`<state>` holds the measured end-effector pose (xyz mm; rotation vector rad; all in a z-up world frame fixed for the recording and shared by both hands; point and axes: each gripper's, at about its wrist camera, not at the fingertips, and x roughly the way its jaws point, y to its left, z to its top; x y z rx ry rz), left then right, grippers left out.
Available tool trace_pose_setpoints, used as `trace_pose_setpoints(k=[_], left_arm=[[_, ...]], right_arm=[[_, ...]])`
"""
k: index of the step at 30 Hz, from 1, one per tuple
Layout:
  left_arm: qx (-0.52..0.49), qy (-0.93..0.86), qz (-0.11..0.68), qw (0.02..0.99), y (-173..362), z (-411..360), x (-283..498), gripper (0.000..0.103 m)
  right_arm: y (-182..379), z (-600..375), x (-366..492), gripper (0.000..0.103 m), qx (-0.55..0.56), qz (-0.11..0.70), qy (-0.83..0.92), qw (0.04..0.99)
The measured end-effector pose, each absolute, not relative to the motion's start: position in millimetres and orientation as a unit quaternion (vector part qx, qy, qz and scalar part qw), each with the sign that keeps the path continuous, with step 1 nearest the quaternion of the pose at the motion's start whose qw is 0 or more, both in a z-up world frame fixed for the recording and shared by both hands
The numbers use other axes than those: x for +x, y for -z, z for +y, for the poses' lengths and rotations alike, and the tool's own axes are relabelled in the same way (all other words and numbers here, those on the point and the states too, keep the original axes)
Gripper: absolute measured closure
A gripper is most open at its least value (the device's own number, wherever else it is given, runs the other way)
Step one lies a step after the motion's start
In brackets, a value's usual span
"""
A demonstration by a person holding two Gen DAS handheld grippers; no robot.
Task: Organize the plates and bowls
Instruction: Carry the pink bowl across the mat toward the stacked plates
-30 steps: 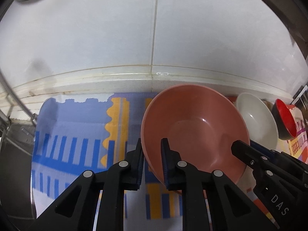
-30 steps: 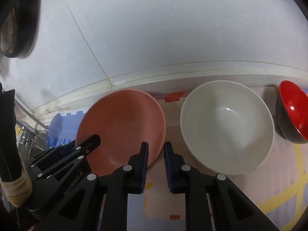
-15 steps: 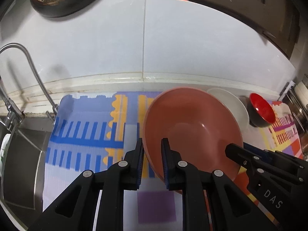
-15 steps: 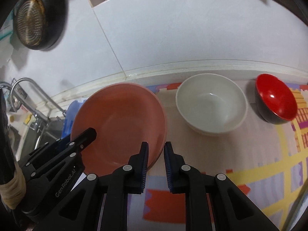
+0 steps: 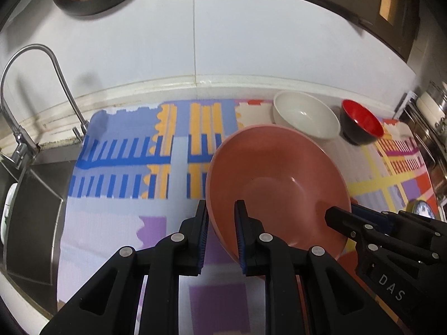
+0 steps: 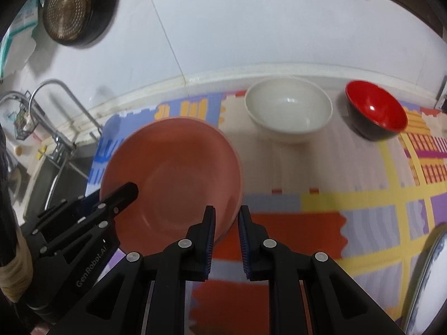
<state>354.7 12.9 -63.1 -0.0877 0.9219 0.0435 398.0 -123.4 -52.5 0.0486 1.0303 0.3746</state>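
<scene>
A large pink bowl (image 5: 279,187) is held in the air over the patterned mat by both grippers. My left gripper (image 5: 220,234) is shut on its left rim. My right gripper (image 6: 225,237) is shut on its right rim, and the pink bowl (image 6: 173,178) fills the left of the right wrist view. A white bowl (image 5: 306,118) (image 6: 289,109) and a red bowl with a black outside (image 5: 361,124) (image 6: 375,110) stand on the mat near the back wall, to the right.
A colourful patterned mat (image 5: 125,167) covers the counter. A steel sink (image 5: 30,209) and tap (image 5: 36,78) lie to the left. A strainer (image 6: 69,8) hangs on the tiled wall. A plate edge (image 6: 430,279) shows at the far right.
Both grippers have lifted the pink bowl up and pulled it back from the wall. The white and red bowls now look smaller and farther away.
</scene>
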Motion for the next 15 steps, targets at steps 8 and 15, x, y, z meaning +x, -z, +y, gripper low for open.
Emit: trace_pose_setpoints(k=[8,15], left_arm=[[-0.034,-0.015,0.474,0.880,81.1,6.5,331.0,0.083],[-0.035,-0.008,0.493,0.869,92.0,5.3,312.2,0.082]], right_arm=[[62.0,-127.5,374.6,0.085,0.006,0.507,-0.180,0.843],[67.1,-128.6,354.7,0.085,-0.001,0.518,-0.185,0.835]])
